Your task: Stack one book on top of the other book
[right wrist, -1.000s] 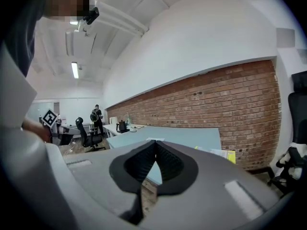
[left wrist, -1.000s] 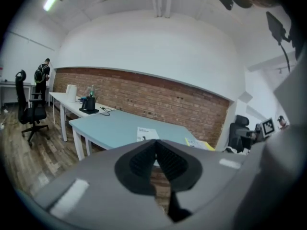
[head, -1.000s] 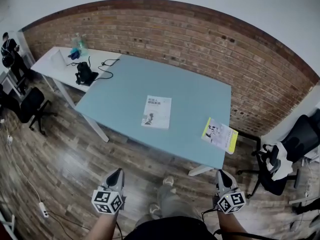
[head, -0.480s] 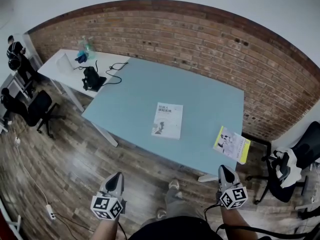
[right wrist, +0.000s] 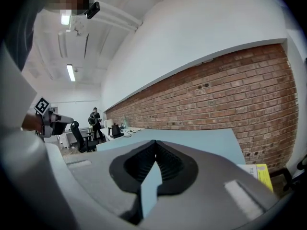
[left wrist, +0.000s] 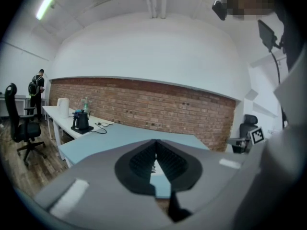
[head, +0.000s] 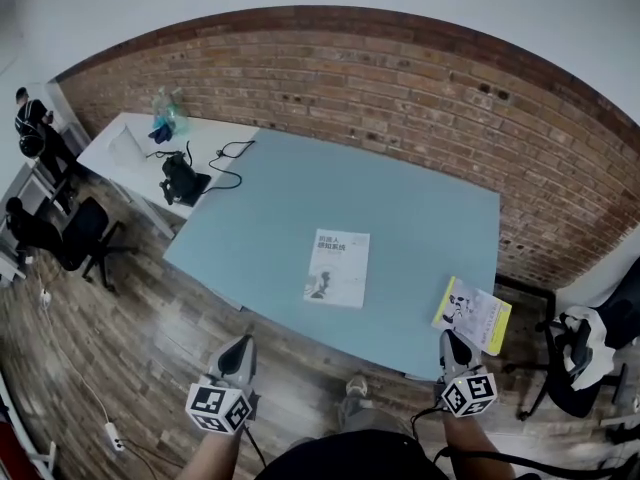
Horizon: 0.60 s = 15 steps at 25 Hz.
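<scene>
A white book (head: 337,268) lies flat near the middle of the blue table (head: 300,198). A yellow-edged book (head: 473,314) lies at the table's front right corner and also shows low on the right in the right gripper view (right wrist: 261,174). My left gripper (head: 238,346) hangs over the floor just short of the table's front edge, its jaws shut and empty (left wrist: 156,142). A sliver of the white book (left wrist: 153,166) shows past its jaws. My right gripper (head: 452,340) is near the front right corner, close to the yellow book, shut with nothing held (right wrist: 155,143).
A white desk (head: 120,148) adjoins the table's left end, with a black device (head: 178,178), cables and a bottle on it. A brick wall (head: 400,88) runs behind. Office chairs stand at left (head: 80,233) and right (head: 590,358). A person (head: 30,123) stands far left.
Both grippers have come closer to the table's front edge. The table and books now sit lower and further right in the head view. Both pairs of jaws stay shut.
</scene>
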Tool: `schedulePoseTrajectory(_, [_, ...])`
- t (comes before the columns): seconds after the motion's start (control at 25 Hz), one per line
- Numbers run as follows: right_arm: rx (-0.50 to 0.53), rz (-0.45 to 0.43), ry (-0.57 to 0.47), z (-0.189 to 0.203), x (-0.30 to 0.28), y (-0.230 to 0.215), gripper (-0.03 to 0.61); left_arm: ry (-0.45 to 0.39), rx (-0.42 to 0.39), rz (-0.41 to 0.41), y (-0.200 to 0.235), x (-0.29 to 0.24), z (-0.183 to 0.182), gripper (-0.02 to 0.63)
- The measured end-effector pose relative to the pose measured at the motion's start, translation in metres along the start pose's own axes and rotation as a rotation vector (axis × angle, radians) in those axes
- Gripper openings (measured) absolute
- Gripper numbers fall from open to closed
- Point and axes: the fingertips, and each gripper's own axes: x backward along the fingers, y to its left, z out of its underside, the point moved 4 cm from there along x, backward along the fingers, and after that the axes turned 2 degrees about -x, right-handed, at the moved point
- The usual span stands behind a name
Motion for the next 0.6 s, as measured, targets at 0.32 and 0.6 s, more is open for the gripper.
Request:
schedulePoseTrajectory(0.32, [-0.021,-0.026,-0.004,-0.005,-0.053,-0.026,0.003,0.016,-0.029,-0.019,0.002,-0.053,-0.023,0.005])
schedulePoseTrajectory(0.6, [0.063,-0.046,0.018,-0.015,-0.087,-0.047,0.003,-0.009,-0.009,-0.054,0.01,-0.08,-0.037,0.005])
